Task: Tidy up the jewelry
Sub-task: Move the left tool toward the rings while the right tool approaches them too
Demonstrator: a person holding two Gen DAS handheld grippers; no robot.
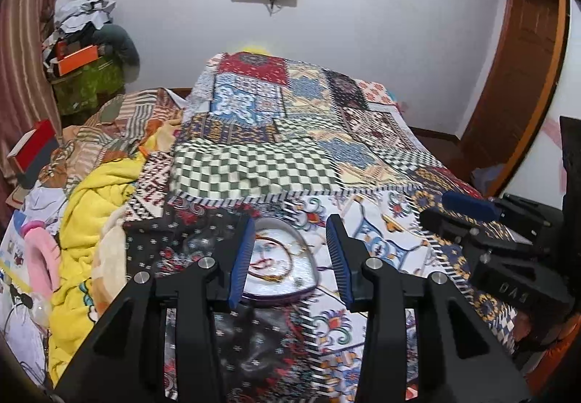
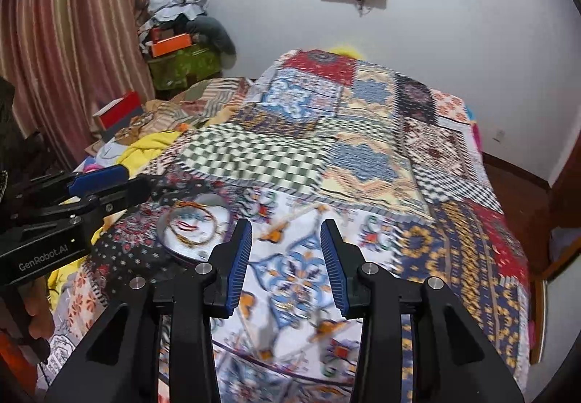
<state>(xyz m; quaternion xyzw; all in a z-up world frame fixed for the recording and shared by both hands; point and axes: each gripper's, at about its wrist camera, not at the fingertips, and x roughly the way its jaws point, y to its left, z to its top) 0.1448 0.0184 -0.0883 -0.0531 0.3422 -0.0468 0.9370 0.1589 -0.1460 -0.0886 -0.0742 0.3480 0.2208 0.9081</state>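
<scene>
Hovering with spread fingers, the left gripper (image 1: 290, 257) and right gripper (image 2: 287, 257) hung over a tray (image 1: 312, 272) of bangles (image 1: 270, 259) near the bed's (image 1: 381, 246) front edge, where soft quilt could tip it.

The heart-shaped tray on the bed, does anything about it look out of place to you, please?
The heart-shaped tray sits flat on the patchwork bedspread, with bangles lying inside it. Nothing appears spilled or damaged. Both the left gripper and the right gripper are open and empty.
</scene>
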